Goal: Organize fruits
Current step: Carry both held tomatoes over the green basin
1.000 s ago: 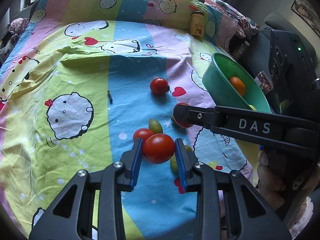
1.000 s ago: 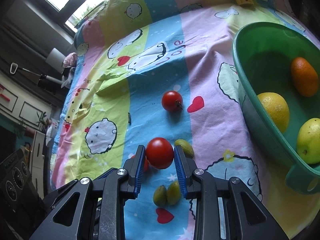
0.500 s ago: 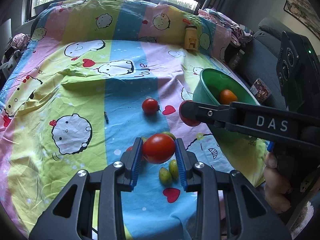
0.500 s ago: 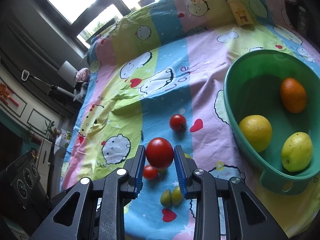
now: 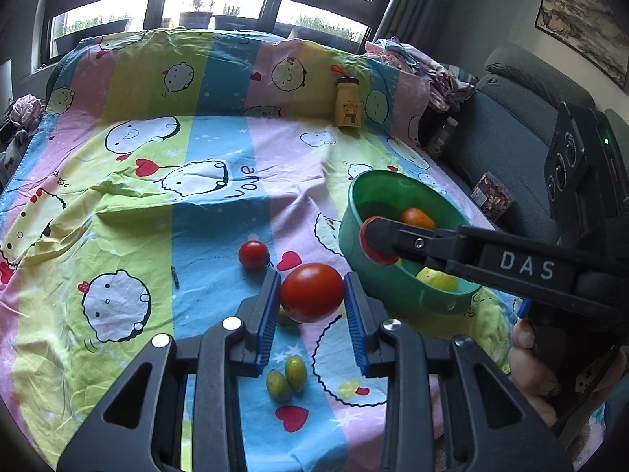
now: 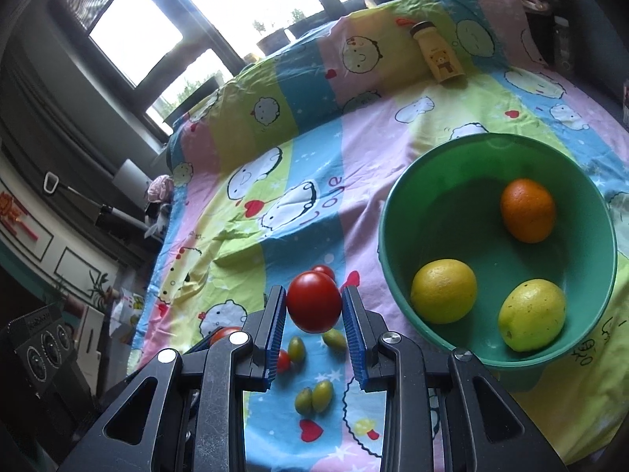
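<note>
My left gripper [image 5: 312, 299] is shut on a large red tomato [image 5: 311, 292], held above the cartoon bedsheet. My right gripper [image 6: 313, 310] is shut on another red tomato [image 6: 313, 306], raised beside the green bowl's [image 6: 397, 212] left rim; in the left wrist view this gripper [image 5: 373, 240] hangs over the bowl [image 5: 354, 232]. The bowl holds an orange [image 6: 527, 210] and two lemons [image 6: 443, 290]. One small tomato [image 5: 253, 254] and several green olive-like fruits [image 5: 286, 377] lie on the sheet.
A yellow bear-printed bottle [image 5: 347, 104] stands at the far edge of the bed. A grey sofa [image 5: 511, 118] with clothes lies to the right. Windows are behind the bed. A small dark object [image 5: 175, 276] lies on the sheet.
Both grippers have risen with their tomatoes. The right gripper has moved right to the bowl's rim, so the bowl's inside shows more fully.
</note>
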The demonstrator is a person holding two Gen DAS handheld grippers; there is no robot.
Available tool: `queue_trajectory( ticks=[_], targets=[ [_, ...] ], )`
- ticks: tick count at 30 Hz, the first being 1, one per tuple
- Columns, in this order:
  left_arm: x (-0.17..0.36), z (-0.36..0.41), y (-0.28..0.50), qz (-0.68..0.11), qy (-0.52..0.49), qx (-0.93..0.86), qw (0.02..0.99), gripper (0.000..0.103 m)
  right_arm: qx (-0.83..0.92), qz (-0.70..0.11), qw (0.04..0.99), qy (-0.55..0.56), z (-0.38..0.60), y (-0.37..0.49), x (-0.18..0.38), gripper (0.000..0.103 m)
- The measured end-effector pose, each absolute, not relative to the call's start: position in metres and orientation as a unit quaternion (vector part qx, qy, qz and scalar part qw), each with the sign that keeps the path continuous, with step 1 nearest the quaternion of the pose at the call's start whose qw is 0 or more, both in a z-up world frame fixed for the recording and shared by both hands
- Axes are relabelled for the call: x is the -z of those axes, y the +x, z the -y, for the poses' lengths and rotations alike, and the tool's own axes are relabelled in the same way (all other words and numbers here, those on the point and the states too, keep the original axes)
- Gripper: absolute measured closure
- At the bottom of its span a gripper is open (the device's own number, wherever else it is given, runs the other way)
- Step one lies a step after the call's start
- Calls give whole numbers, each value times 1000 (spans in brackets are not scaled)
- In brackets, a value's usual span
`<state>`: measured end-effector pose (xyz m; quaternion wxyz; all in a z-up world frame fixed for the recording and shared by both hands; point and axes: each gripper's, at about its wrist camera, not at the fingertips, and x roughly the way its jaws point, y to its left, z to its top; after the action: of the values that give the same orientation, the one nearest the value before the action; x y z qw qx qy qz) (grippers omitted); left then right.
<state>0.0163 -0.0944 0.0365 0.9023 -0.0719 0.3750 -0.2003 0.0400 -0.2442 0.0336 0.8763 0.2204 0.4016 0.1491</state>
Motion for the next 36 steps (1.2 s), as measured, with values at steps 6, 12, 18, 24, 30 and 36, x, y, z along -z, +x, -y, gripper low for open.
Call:
queue_trajectory(
  ticks=[6,12,18,24,30,36],
  targets=[
    [-41,109,22,-370,-72,204,903,71,-146,-384,879,243,264,37,-39,71],
    [-41,124,30,-373,-67,207,902,71,-133,-366,882,266,285,32,-43,71],
    [-37,127,32,-381,-72,209,898,71,-135,-365,876,285,297,32,-40,71],
    [-43,126,31,-378,-81,212,898,71,-164,-359,861,320,309,31,-37,71],
    [-47,118,30,-376,-84,210,899,71,-173,-361,853,335,314,32,-34,71],
    [-50,87,21,-374,-78,165,909,71,-208,-396,845,293,281,40,-31,71]
  ],
)
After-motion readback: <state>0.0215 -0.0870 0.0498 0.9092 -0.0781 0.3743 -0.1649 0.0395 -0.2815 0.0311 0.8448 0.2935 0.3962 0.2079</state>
